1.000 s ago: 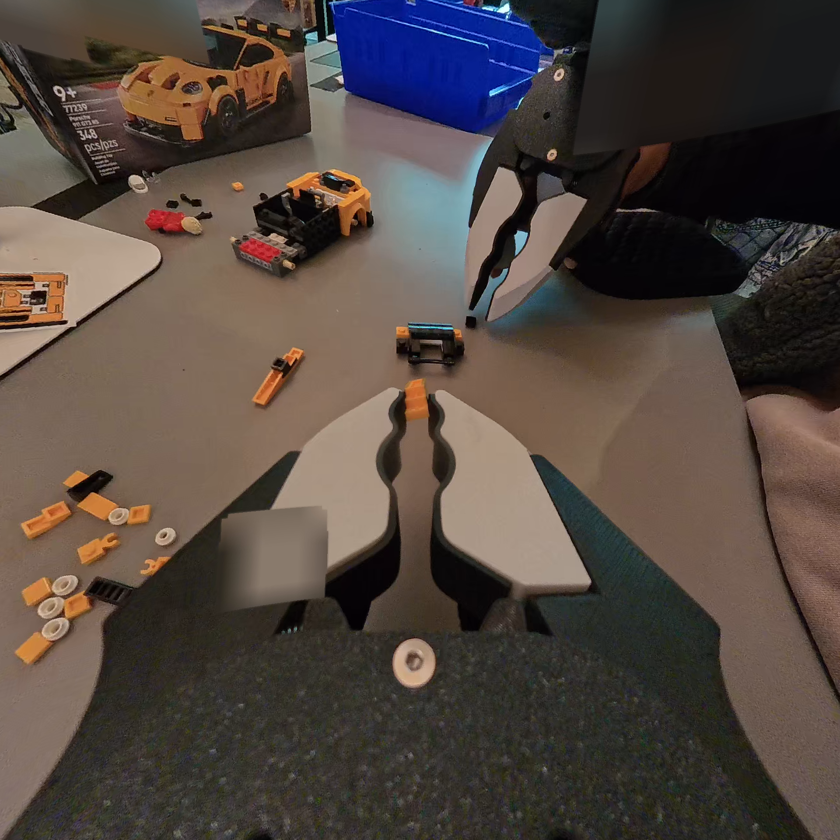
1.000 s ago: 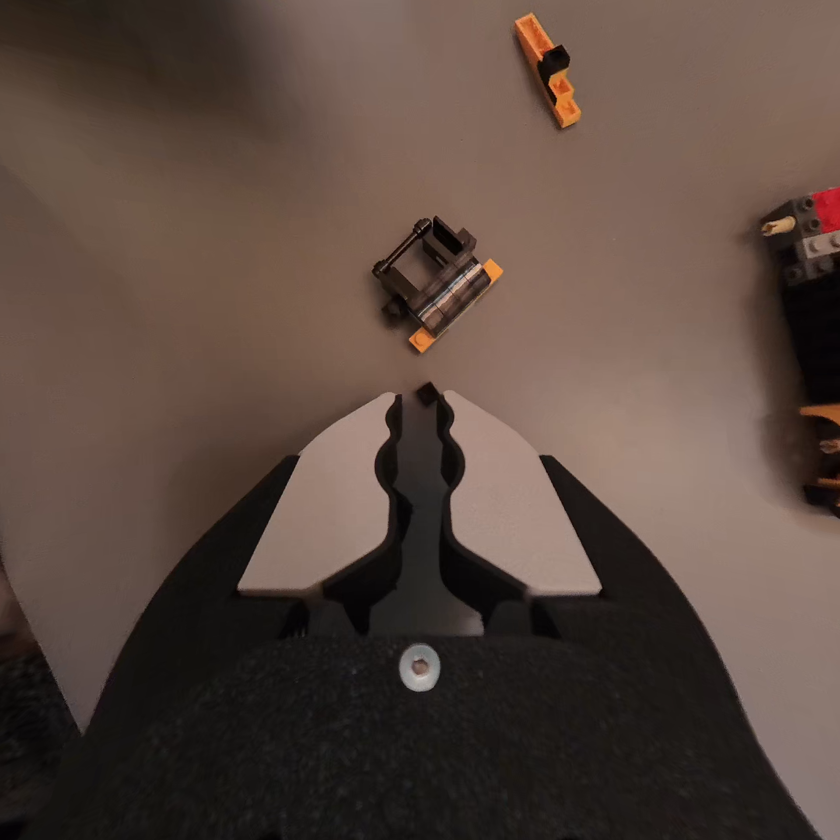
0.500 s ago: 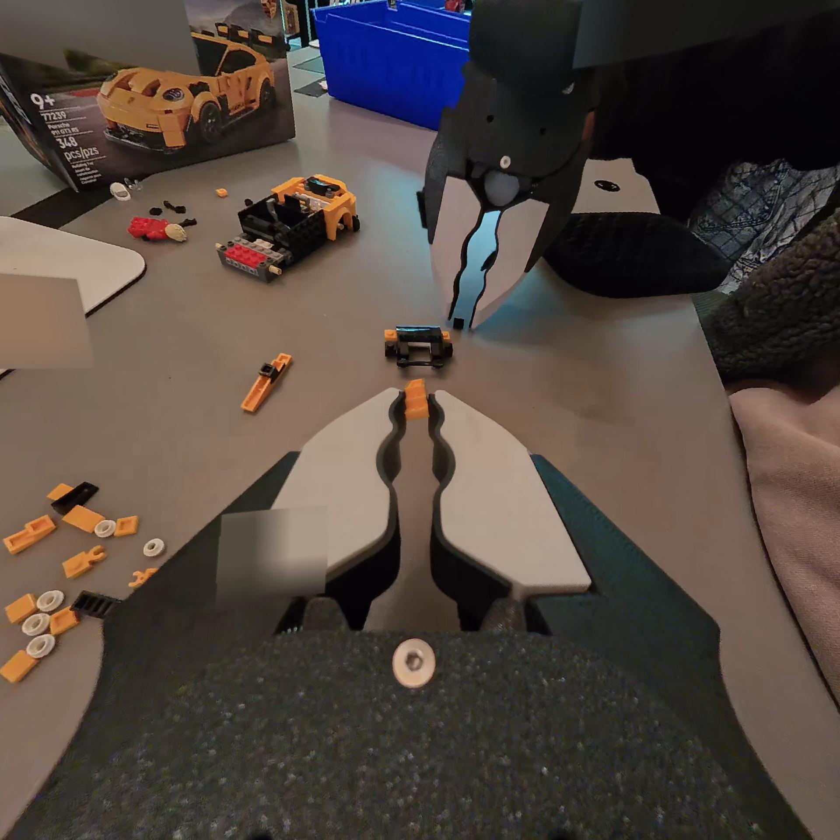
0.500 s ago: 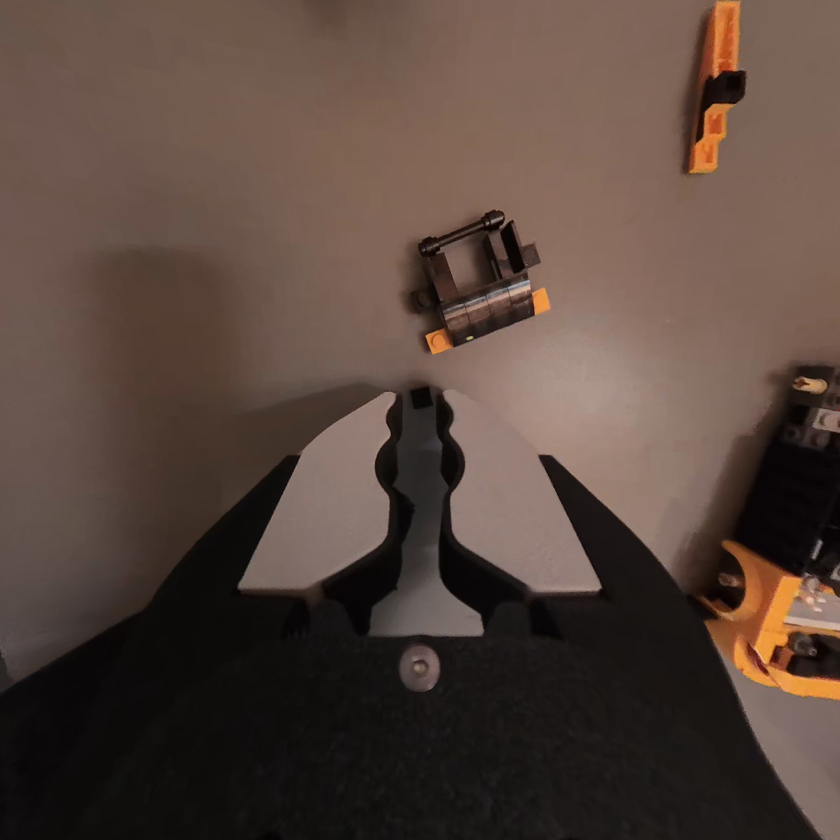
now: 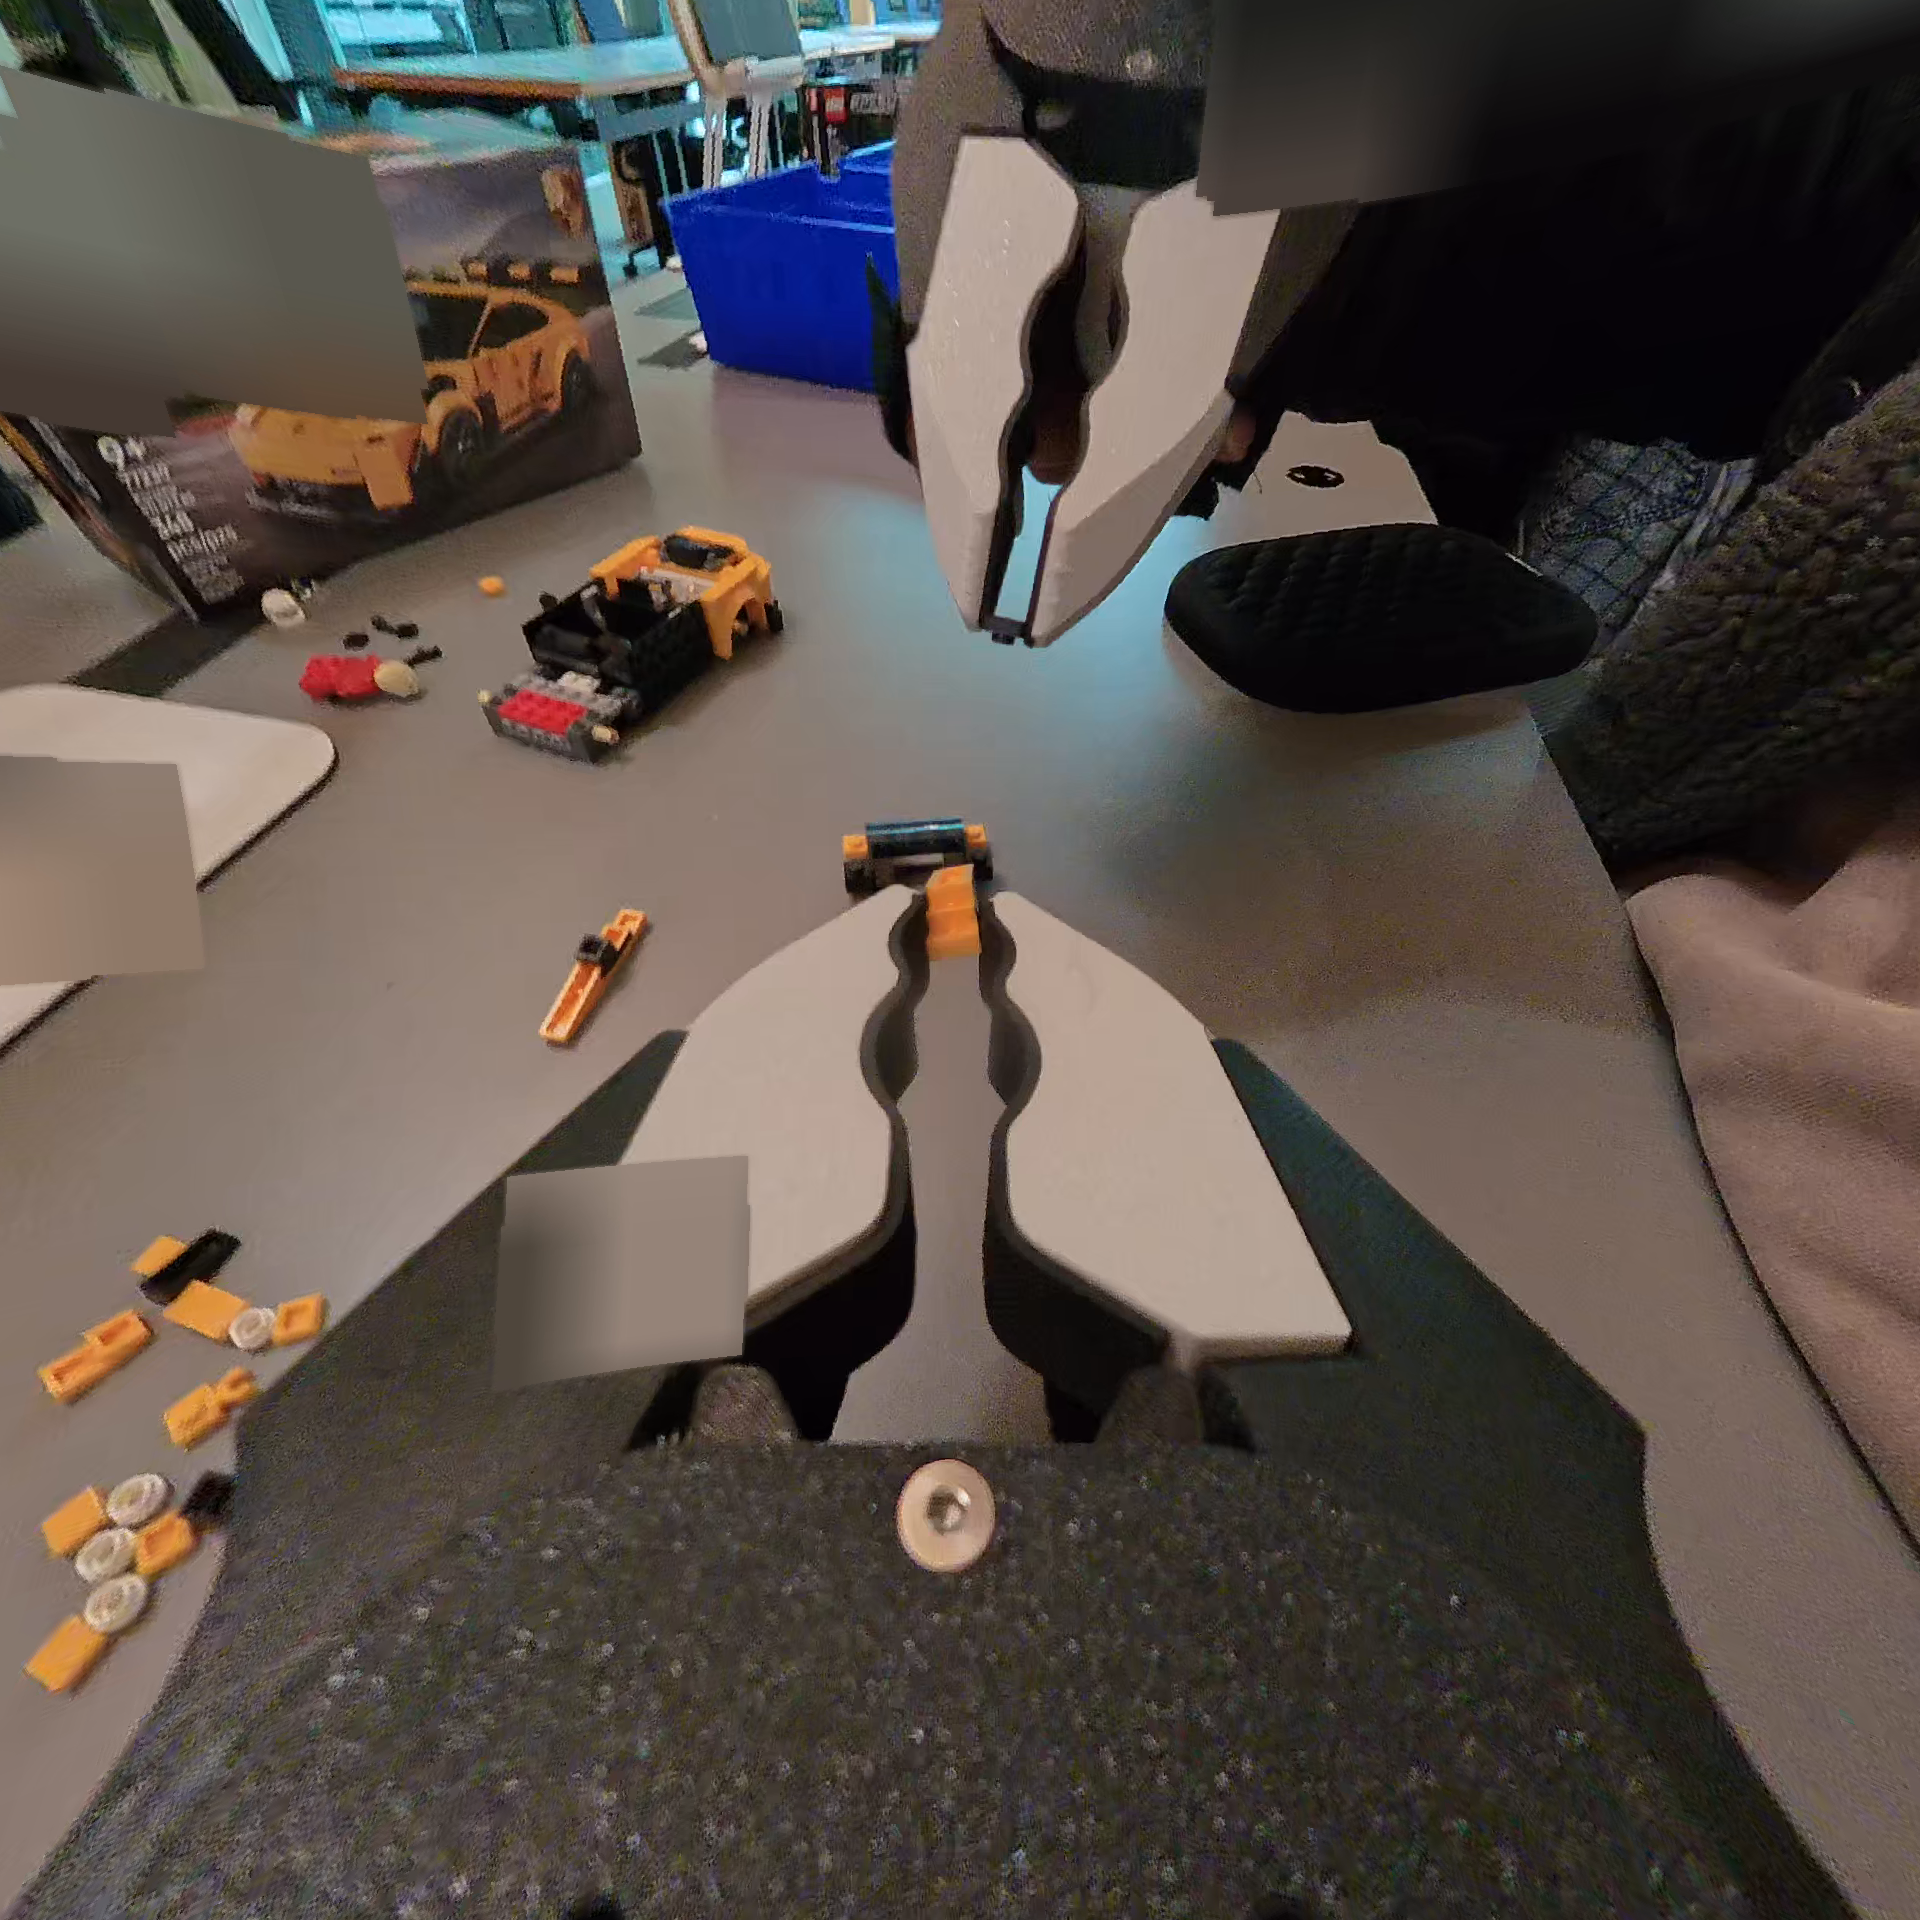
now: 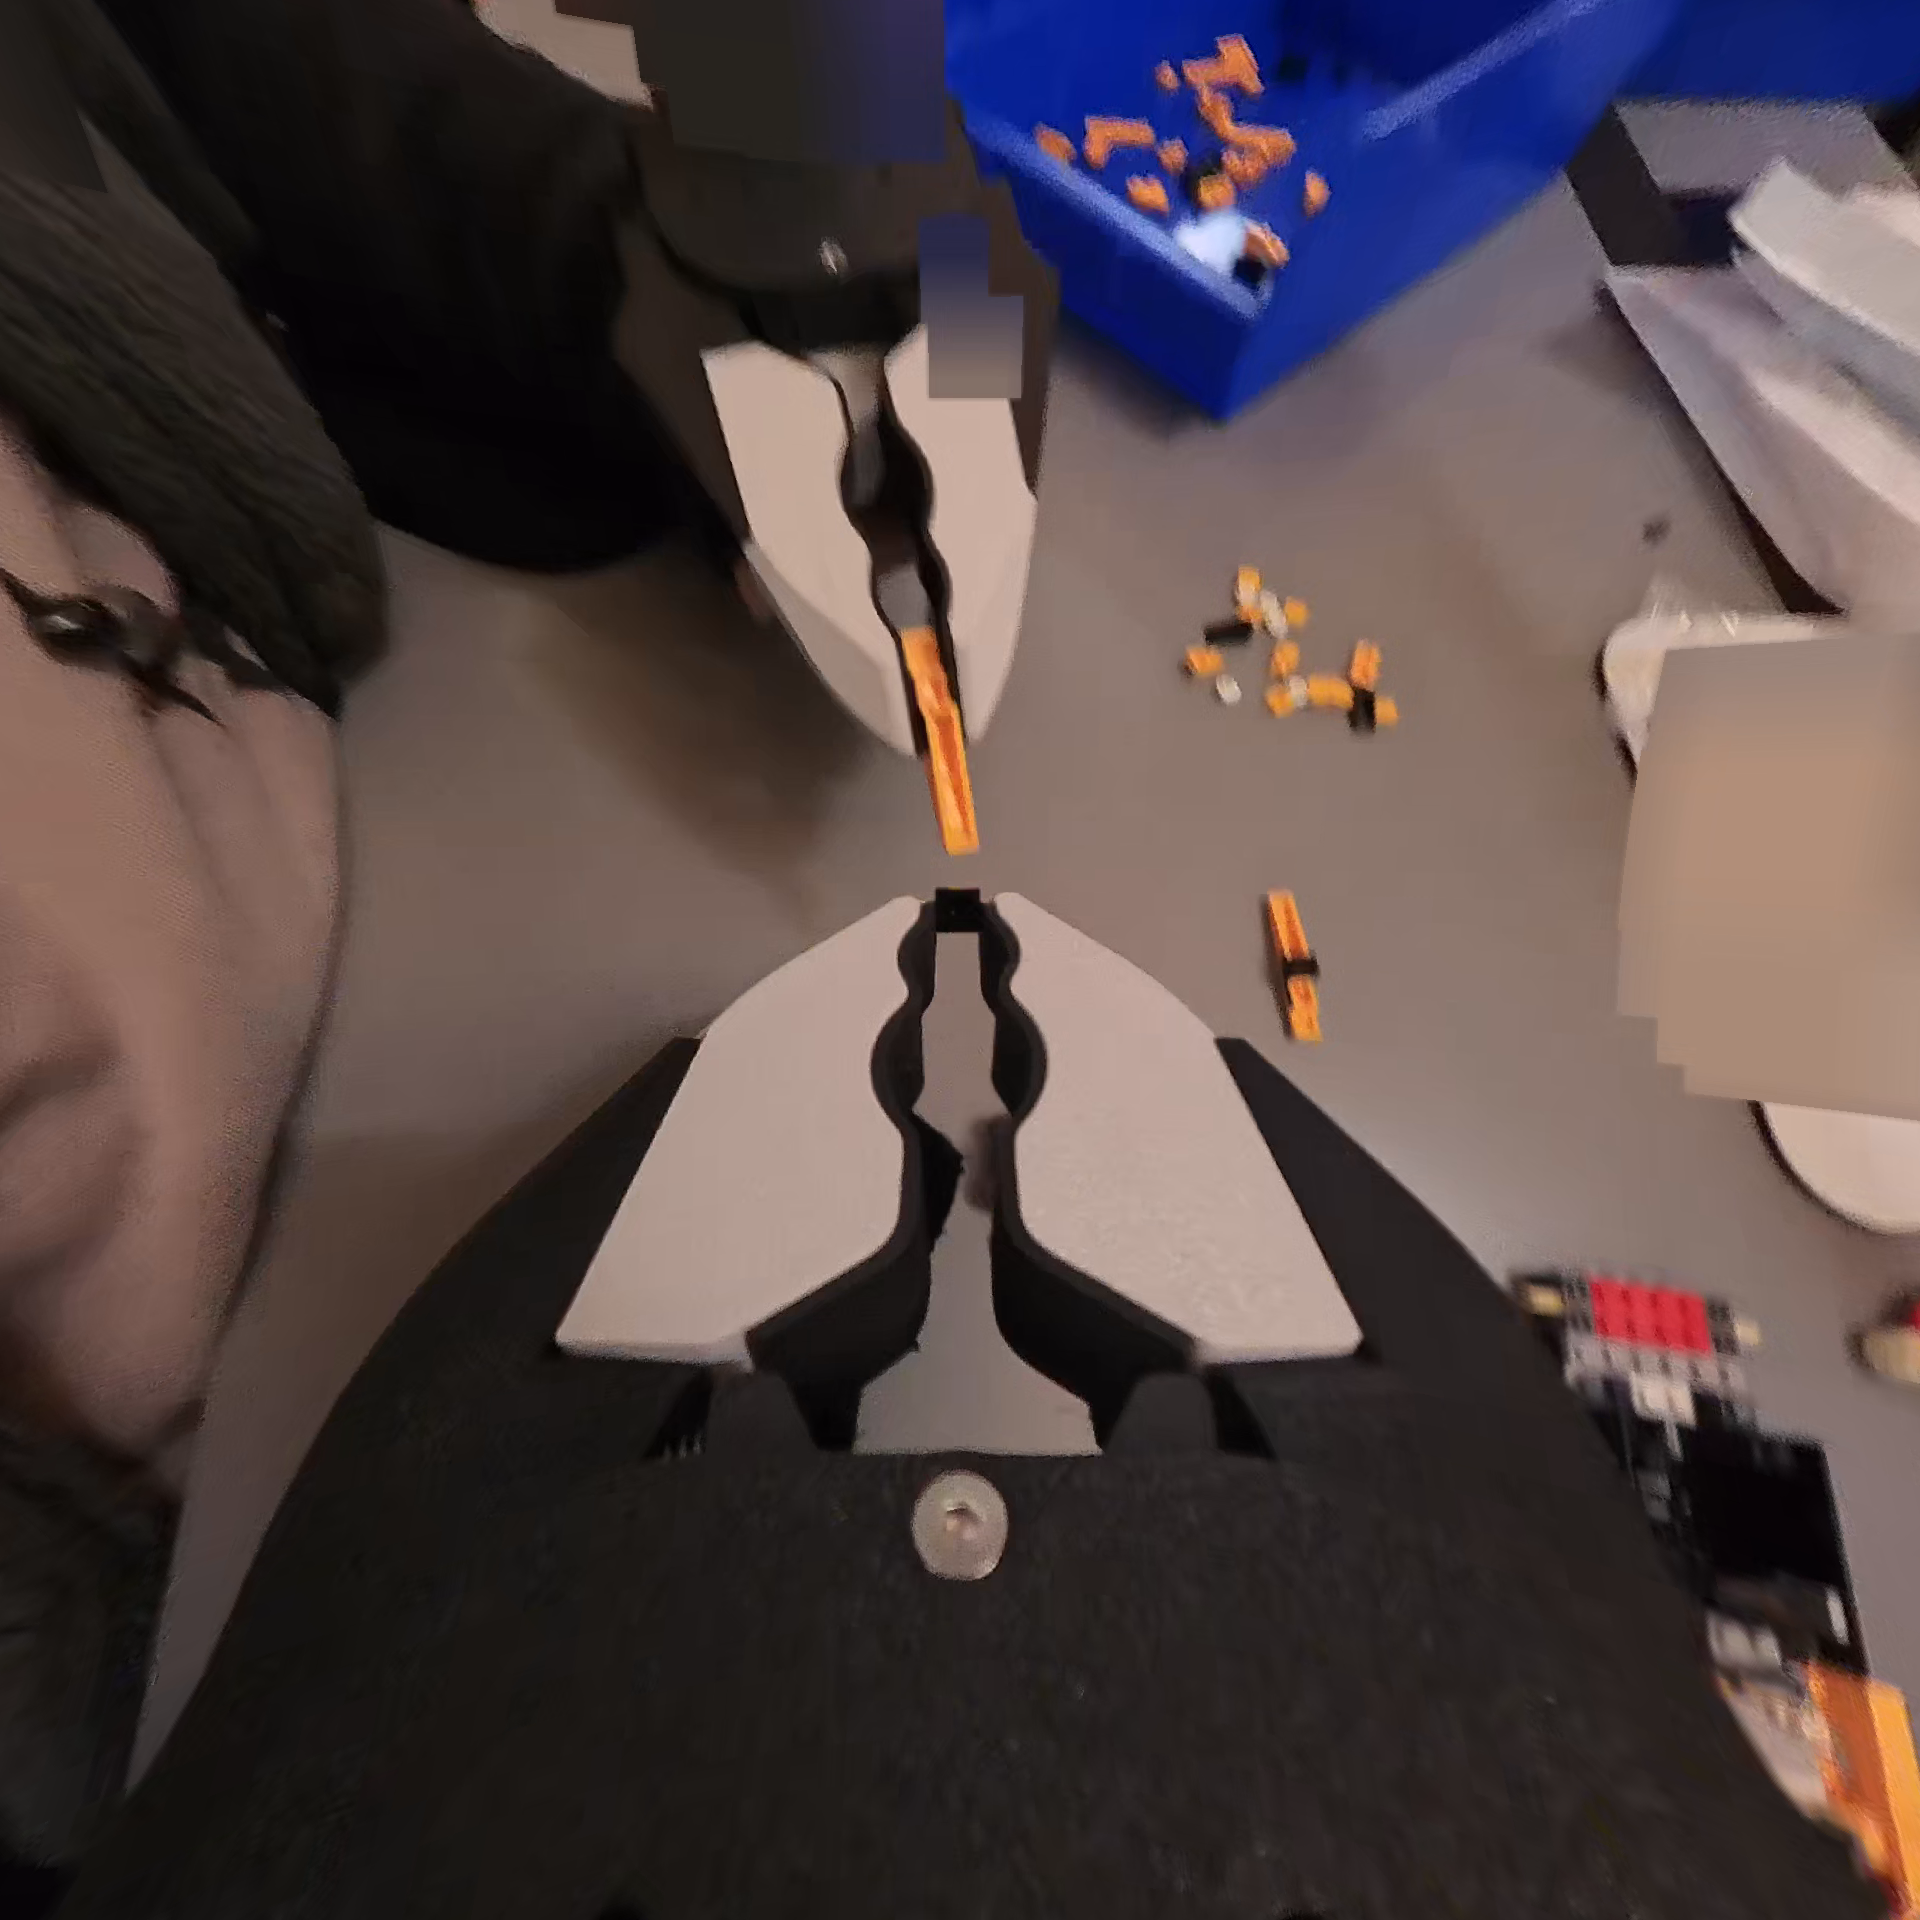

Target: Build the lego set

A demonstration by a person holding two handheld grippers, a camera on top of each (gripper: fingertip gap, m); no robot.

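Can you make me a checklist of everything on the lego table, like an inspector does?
Surface: grey table, flat, mostly bare in the middle.
Job's things: half-built car in black, orange and red; small black and orange assembly just ahead of the left gripper; long orange piece lying alone; lego box standing at the back.
Clutter: loose orange, white and black bits; red piece; blue bin holding more orange bits.
Grippers: left gripper shut on an orange piece; right gripper shut on a tiny black piece, held up off the table.
Cables: nothing seen.
Surroundings: other tables behind; a person's dark sleeve.
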